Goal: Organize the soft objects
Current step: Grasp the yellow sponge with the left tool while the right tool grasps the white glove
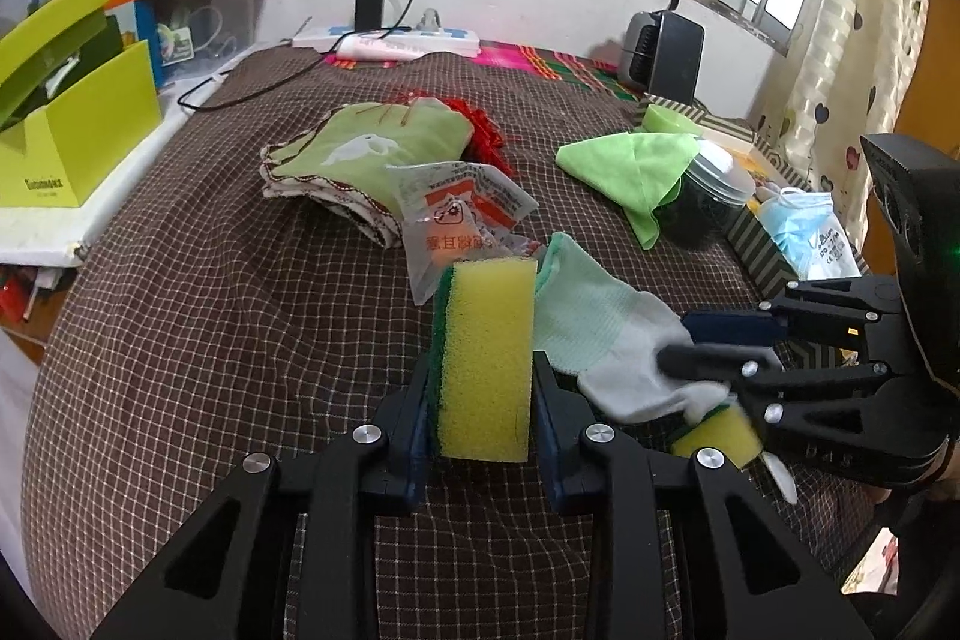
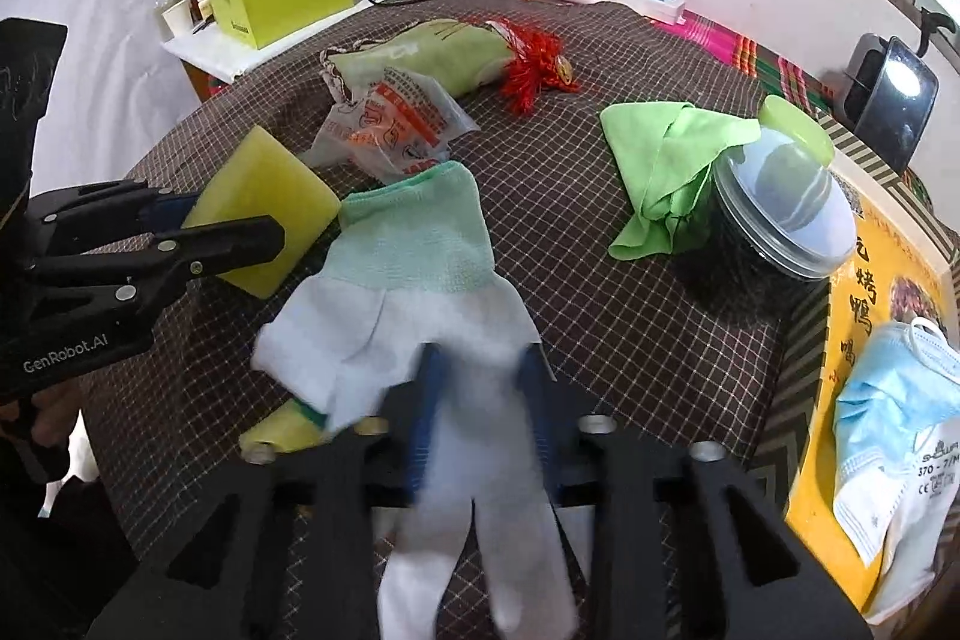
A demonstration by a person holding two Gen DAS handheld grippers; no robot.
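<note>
Yellow-green sponge (image 1: 485, 358), brown checked cloth (image 1: 210, 310)

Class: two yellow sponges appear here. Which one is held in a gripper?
The upright yellow-and-green sponge, clamped in the left gripper. The other sponge lies on the cloth, partly under the glove.

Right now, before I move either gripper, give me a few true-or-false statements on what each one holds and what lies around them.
1. The left gripper is shut on the yellow sponge. True.
2. The right gripper is open. False: it is shut on the white glove.
3. A second sponge lies under the glove. True.
4. The green cloth lies against the lidded jar. True.
5. The blue face mask lies on the glove. False: it lies apart, on the yellow box.
</note>
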